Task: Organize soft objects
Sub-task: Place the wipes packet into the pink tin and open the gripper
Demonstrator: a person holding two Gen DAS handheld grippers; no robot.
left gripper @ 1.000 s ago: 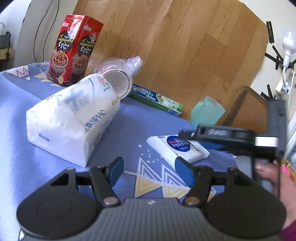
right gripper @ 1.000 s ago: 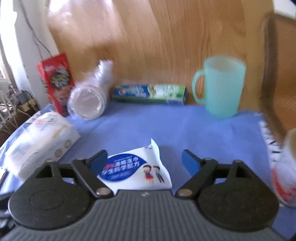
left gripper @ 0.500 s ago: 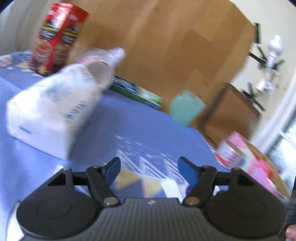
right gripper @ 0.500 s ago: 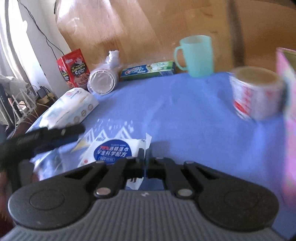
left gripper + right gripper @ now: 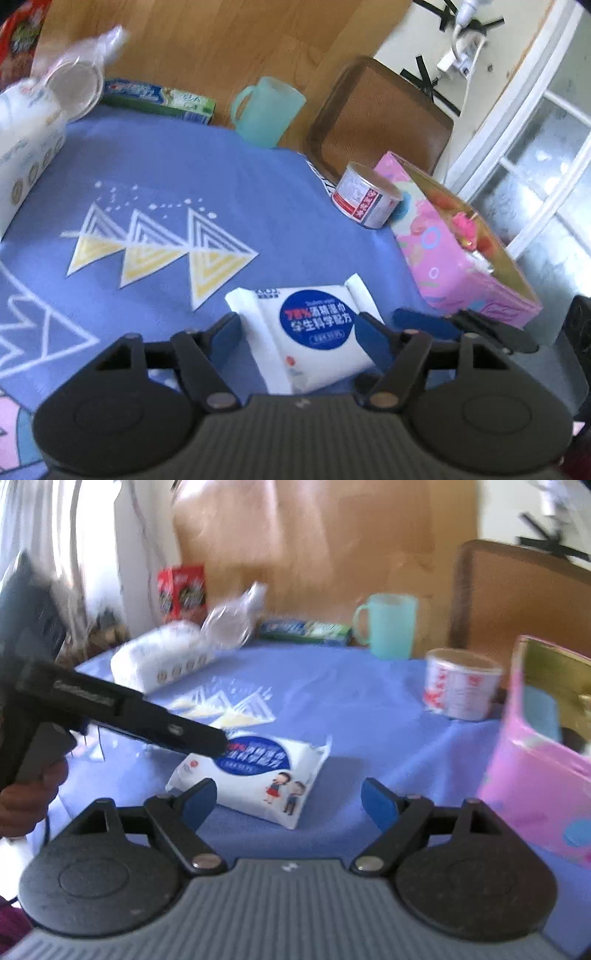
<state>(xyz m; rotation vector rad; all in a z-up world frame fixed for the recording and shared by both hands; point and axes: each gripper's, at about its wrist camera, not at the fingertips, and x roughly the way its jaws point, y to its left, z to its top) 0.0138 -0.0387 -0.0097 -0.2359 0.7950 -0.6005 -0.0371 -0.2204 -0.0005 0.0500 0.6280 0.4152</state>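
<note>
A white wipes pack with a round blue label lies flat on the blue cloth. My left gripper straddles it with one blue pad at each side; the jaws are opening and I see no pad pressing. In the right wrist view the same pack lies just ahead and left of centre. My right gripper is behind it, jaws opening wide with nothing held. The left gripper's black fingers reach over the pack's far left corner. A large soft tissue pack lies at the far left.
An open pink box stands at the right edge, with a red-and-white can beside it. Along the back are a teal mug, a green-blue carton, a sleeve of plastic cups and a red box. A brown chair stands behind.
My right gripper was shut on the wipes pack's corner and now stands wide open, with the pack lying on the cloth. My left gripper swung right and now straddles the pack.
</note>
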